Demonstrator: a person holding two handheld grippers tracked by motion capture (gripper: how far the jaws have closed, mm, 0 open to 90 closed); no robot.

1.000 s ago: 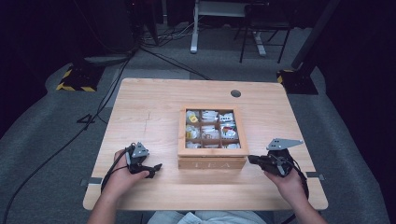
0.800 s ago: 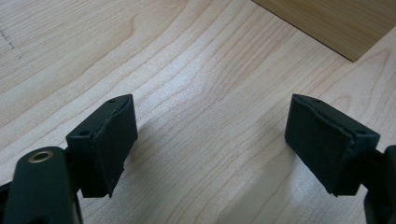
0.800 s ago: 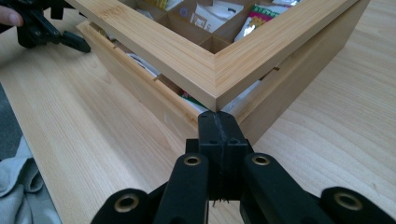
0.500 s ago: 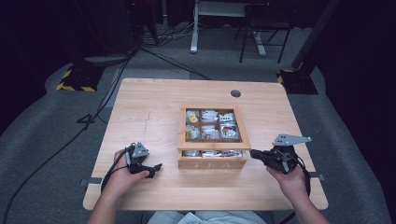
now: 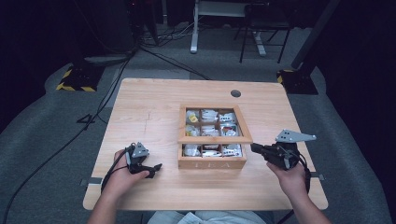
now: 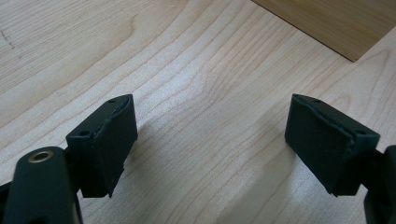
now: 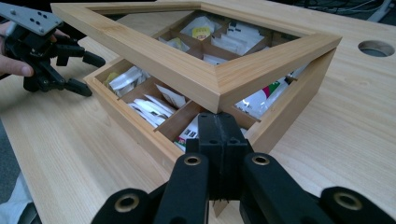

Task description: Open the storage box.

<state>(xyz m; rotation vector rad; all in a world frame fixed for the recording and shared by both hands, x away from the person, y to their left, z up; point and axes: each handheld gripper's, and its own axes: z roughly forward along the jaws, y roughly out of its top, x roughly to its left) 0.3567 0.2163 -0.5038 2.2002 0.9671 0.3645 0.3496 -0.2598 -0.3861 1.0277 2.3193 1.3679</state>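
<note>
Tea box (image 5: 212,163), table centre, lid (image 7: 205,70) part-raised over sachets: right gripper (image 7: 217,135), jaws pressed together, levers its corner; left gripper (image 6: 210,140), spread, rests left of box; next, seemingly, swinging lid fully back.

Pale wood, black grippers, dark surroundings.
Light blond grained table (image 5: 154,112); honey-tan tea box (image 5: 212,163) with white packets (image 7: 149,108), one yellow-marked. Matte black jaws on left gripper (image 6: 210,144) and right gripper (image 7: 218,135), grey plate (image 5: 294,136). Grey carpet (image 5: 56,140), yellow-black striped base (image 5: 74,86).

Grey carpet (image 5: 56,126) (cables (image 5: 154,56) trailing), dark room
</note>
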